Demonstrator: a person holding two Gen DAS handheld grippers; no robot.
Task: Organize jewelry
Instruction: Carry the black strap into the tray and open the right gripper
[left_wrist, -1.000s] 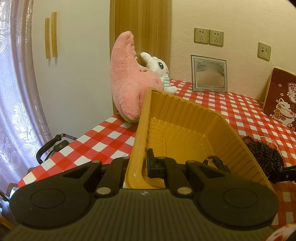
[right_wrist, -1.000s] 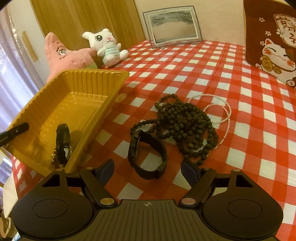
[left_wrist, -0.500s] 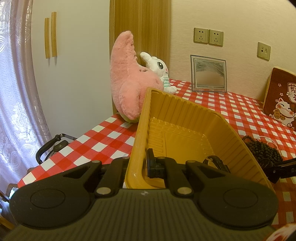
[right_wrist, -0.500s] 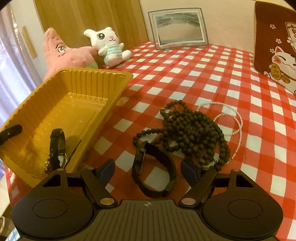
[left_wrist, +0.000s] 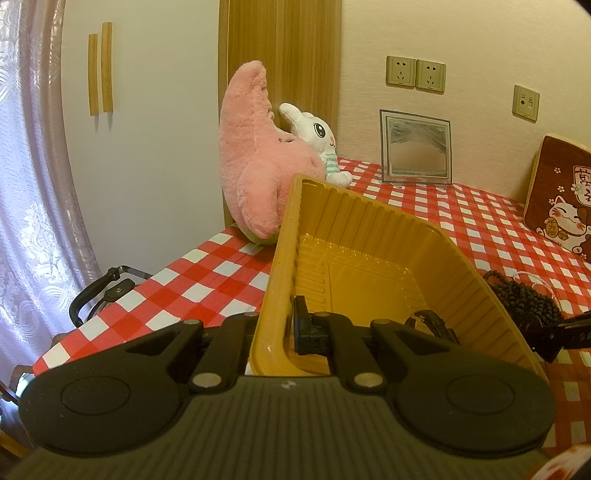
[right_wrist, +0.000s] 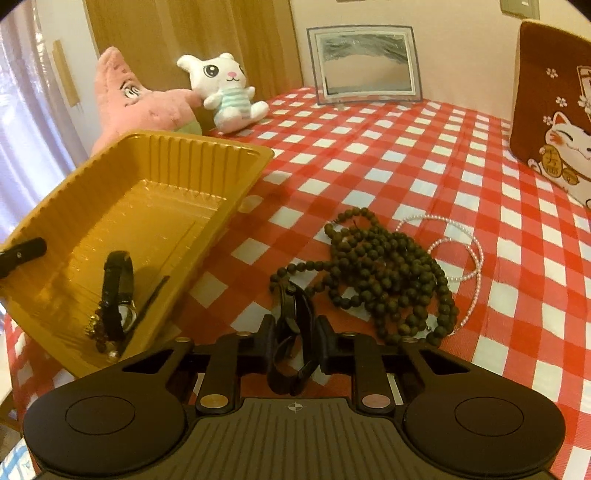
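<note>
Up close in the left wrist view, the left gripper (left_wrist: 286, 334) clamps the near wall of the yellow tray (left_wrist: 373, 236), one finger outside, one inside. A black watch (left_wrist: 432, 325) lies in the tray toward 4 o'clock; the dark bead necklace (left_wrist: 524, 299) sits on the checkered tablecloth (left_wrist: 207, 277) at 3 o'clock.

Over in the right wrist view, the right gripper (right_wrist: 295, 341) has just been closing, and its pads now squeeze a black bracelet (right_wrist: 293, 332) into a narrow loop. The bead necklace spreads toward 1 o'clock, touching a pearl strand (right_wrist: 461, 251). The tray lies at 10 o'clock with the watch inside.
</note>
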